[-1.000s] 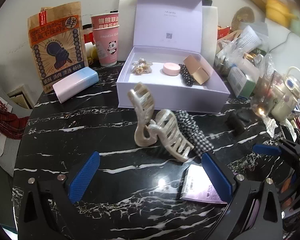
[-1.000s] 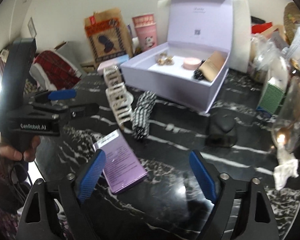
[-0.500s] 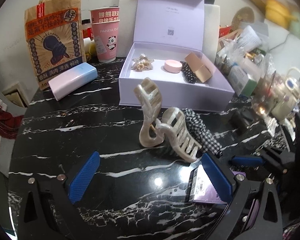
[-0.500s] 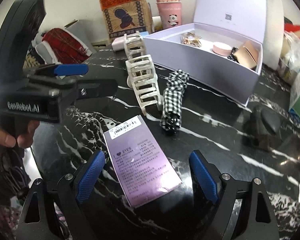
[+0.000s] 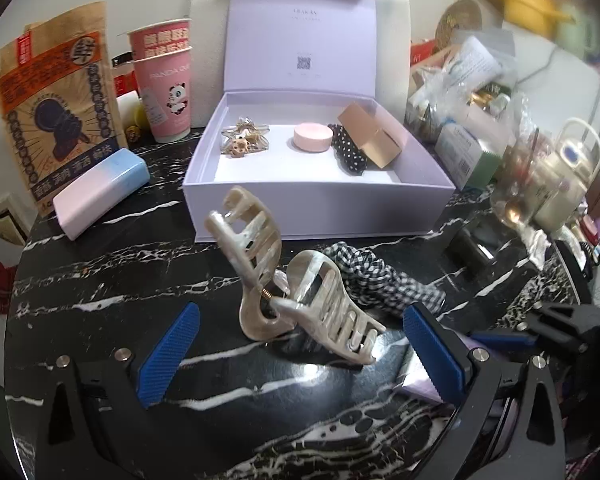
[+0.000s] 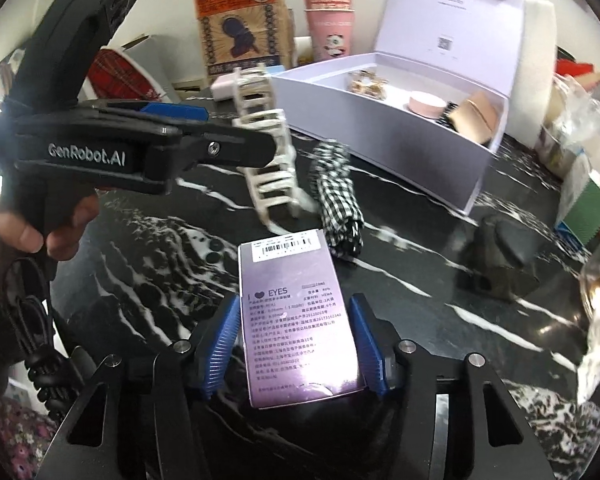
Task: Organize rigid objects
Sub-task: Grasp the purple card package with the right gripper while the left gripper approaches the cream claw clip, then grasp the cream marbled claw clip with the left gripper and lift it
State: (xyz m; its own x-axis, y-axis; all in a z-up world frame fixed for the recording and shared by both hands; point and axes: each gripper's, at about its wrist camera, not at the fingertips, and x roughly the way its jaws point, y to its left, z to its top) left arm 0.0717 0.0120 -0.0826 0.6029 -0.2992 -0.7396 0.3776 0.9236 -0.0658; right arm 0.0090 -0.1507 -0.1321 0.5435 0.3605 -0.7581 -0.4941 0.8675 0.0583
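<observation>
While pads flank it, purple box (image 6: 300,320) lies flat — barcode end pointing away.

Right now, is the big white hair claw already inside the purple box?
No, the hair claw stands on the black marble table in front of the purple box, not in it.

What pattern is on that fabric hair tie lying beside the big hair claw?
Black-and-white check; the hair tie shows best in the right wrist view.

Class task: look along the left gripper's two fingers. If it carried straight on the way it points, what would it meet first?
Most likely the pearly claw hair clip, which stands on the black marble table between and just ahead of the left gripper's open fingers. Behind it come the checked fabric piece and the lilac box; depth is uncertain.
</observation>
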